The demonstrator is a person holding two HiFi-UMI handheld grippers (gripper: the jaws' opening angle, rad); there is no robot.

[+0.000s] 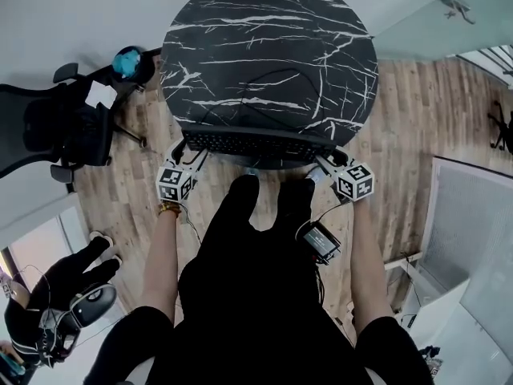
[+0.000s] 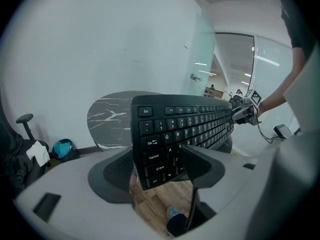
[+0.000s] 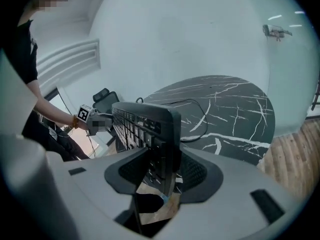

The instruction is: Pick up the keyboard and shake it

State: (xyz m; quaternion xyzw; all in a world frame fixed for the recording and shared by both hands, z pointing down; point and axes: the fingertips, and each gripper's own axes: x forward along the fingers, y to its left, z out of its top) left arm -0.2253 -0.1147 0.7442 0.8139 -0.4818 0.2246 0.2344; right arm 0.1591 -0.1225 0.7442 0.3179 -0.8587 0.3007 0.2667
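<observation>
My left gripper (image 1: 187, 152) is clamped on the left end of the keyboard (image 1: 256, 143), and my right gripper (image 1: 325, 161) on its right end. Both point forward and downward. My left forearm (image 1: 164, 255) and right forearm (image 1: 365, 263) are bare, extended away from me, roughly parallel.

A black full-size keyboard (image 1: 255, 144) (a thin cable (image 1: 280, 74) trailed behind it over the dark marbled tabletop (image 1: 264, 30)) was held at both short ends, raised at the table's near edge, keys tilted toward the person.
</observation>
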